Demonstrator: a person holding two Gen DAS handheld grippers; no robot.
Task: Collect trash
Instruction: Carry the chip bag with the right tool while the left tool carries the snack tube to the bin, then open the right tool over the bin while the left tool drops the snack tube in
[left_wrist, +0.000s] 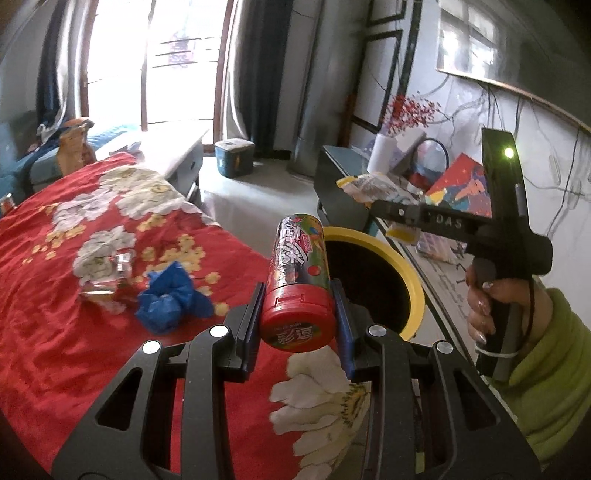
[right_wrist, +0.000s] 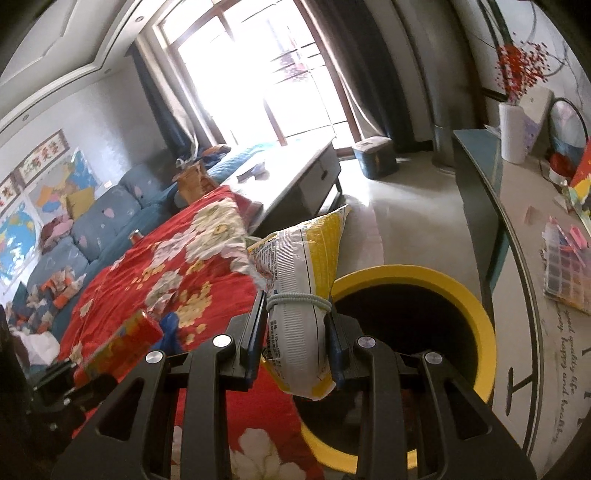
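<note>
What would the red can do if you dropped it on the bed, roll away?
Probably, since the red can is a smooth round cylinder, so it would likely roll if it landed on its side. It looks stiff: the left gripper squeezes it without denting. The rumpled blanket might stop it soon.

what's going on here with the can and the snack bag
A person is clearing trash off a red floral blanket with two handheld grippers. The left gripper has its jaws shut on a red can, and the right gripper grips a yellow and white snack bag. Both are near a yellow-rimmed bin; nothing has been dropped yet. A blue wad and clear wrapper remain on the blanket.
</note>
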